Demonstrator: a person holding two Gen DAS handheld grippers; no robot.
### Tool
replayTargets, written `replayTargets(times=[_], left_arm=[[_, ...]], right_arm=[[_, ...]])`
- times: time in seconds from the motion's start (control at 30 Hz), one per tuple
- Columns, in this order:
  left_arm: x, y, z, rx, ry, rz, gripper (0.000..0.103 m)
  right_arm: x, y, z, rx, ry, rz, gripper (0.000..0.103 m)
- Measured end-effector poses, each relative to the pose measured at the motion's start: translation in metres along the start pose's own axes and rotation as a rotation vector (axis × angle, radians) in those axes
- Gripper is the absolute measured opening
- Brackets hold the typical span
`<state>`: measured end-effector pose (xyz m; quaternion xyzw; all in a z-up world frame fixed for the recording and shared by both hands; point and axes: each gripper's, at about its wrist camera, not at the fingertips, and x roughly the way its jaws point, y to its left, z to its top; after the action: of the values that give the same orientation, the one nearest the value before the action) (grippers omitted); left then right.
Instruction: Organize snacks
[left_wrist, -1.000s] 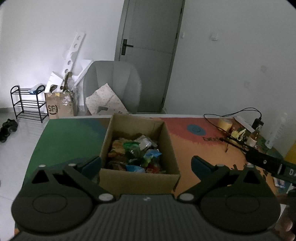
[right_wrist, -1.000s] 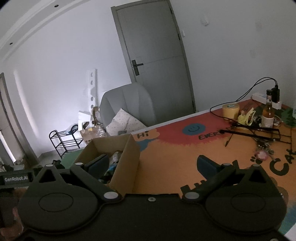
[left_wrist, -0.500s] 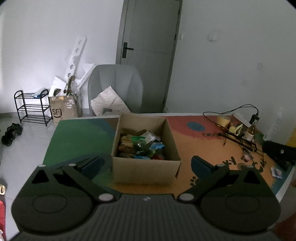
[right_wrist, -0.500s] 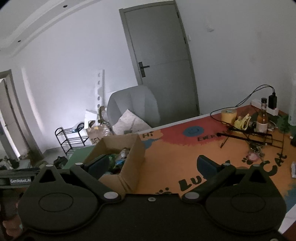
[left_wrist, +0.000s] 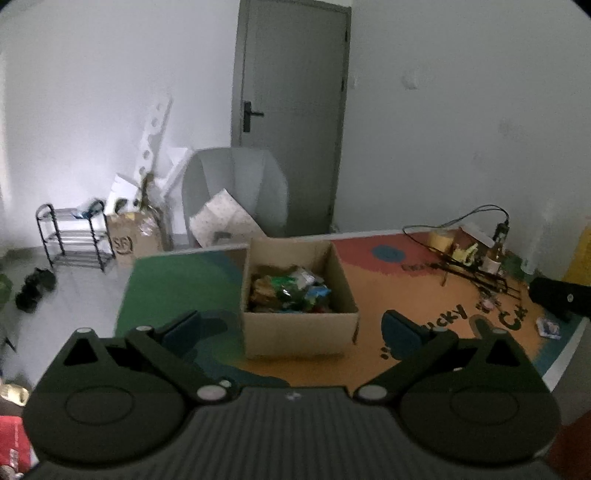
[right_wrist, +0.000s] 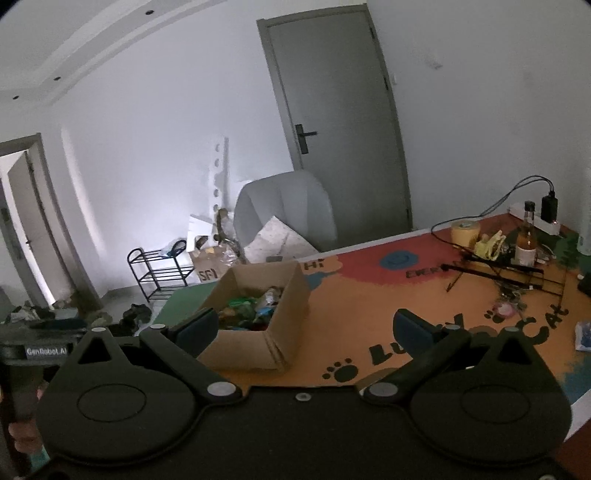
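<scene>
A dim room with white walls and a grey door (left_wrist: 291, 122) is framing a table under a bright printed mat (left_wrist: 391, 295), orange and green, with paw prints and lettering.

Nearest the cameras, both grippers are hovering above the table's near edge, holding nothing. The left gripper (left_wrist: 291, 328) is sitting with its fingers spread wide, and the right gripper (right_wrist: 304, 328) is likewise splayed, nothing between its pads. That reads as a ready posture.

Just beyond them, a cardboard box (left_wrist: 299, 332) is standing upright on the mat with its top open, probably so the snacks (left_wrist: 291, 290) heaped inside are reachable from above. They are lying in a jumble of green, blue and brown wrappers below the rim. In the left view the box is sitting straight ahead between the fingers and apart from them; in the right view it is lying ahead and to the left, its near corner just beside the left finger.

One small packet (right_wrist: 583, 334) is resting alone near the mat's right edge, well apart from the box.

Farther back, a bottle (right_wrist: 526, 236), a tape roll (right_wrist: 465, 230) and a black wire rack (right_wrist: 506, 271) are crowding the right corner. Behind the table, a grey chair (left_wrist: 236, 195) is waiting.
</scene>
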<state>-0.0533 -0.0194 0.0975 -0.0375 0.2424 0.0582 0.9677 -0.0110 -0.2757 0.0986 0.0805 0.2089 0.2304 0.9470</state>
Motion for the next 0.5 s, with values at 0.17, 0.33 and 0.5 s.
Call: replayTargets(times=[0.17,0.33,0.5], left_arm=[[-0.017,0.003,0.000,0.018,-0.028,0.011,0.103],[-0.024,0.005,0.000,0.006,-0.027,-0.033,0.103],[-0.026,0.001,-0.001,0.021,-0.029,-0.043,0.103]], right_arm=[[-0.009,0.007,0.001,-0.021,0.003,0.021,0.103],[-0.012,0.015,0.000,-0.049,0.020,0.029,0.103],[-0.014,0.015,0.001,-0.040,0.019,0.041,0.103]])
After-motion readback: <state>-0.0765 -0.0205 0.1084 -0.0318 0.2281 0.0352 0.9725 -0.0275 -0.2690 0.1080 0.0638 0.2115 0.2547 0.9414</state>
